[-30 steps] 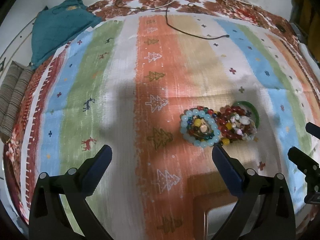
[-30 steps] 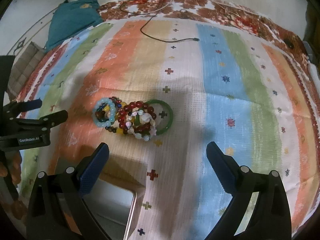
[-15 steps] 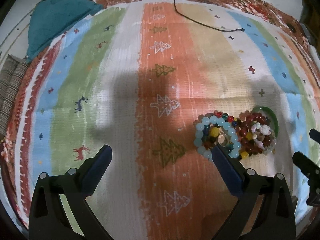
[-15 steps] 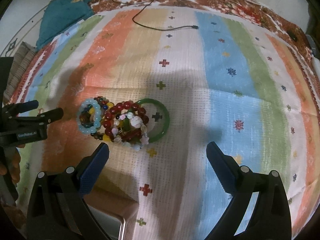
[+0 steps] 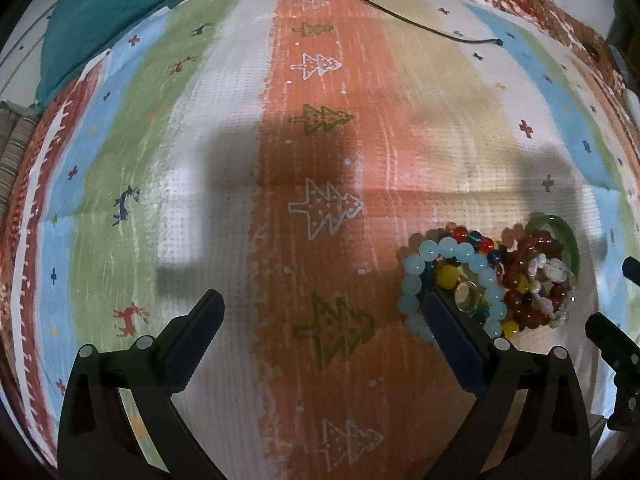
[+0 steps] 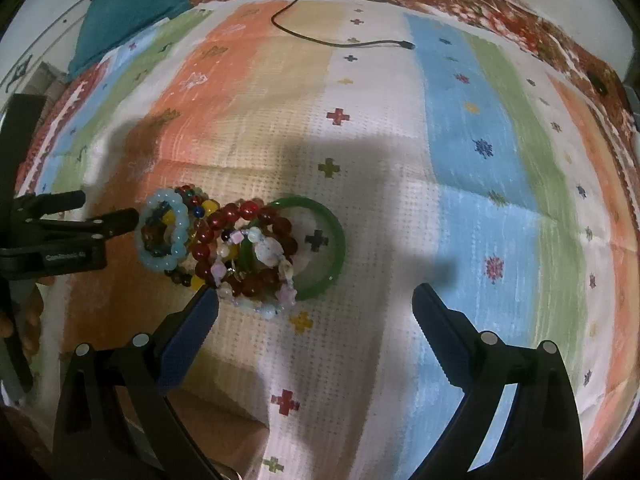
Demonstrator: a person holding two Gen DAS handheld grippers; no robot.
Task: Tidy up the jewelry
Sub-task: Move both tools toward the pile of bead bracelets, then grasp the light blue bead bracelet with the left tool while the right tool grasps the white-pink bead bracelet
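Note:
A pile of bracelets lies on the striped cloth: a pale blue bead bracelet (image 5: pixel 452 250) (image 6: pixel 162 234), a dark red bead bracelet (image 5: pixel 532 276) (image 6: pixel 236 240), a green bangle (image 5: pixel 566 236) (image 6: pixel 332 244) and small pink and white beads (image 6: pixel 264 254). My left gripper (image 5: pixel 322 308) is open and empty, its right finger (image 5: pixel 448 332) touching the near edge of the blue bracelet. My right gripper (image 6: pixel 314 308) is open and empty just in front of the pile, its left finger (image 6: pixel 192 328) by the near beads. The left gripper also shows in the right wrist view (image 6: pixel 96 220), left of the pile.
A teal cloth (image 5: pixel 100 20) (image 6: pixel 128 8) lies at the far left. A black cable (image 5: pixel 420 20) (image 6: pixel 340 42) runs across the far part of the cloth. A brown box edge (image 6: pixel 208 440) sits under my right gripper. The right gripper's tip (image 5: pixel 616 344) shows at the right.
Both grippers have moved forward and down toward the bracelet pile, which now looks larger and closer. The brown box has slid out of the left wrist view. Both stay open.

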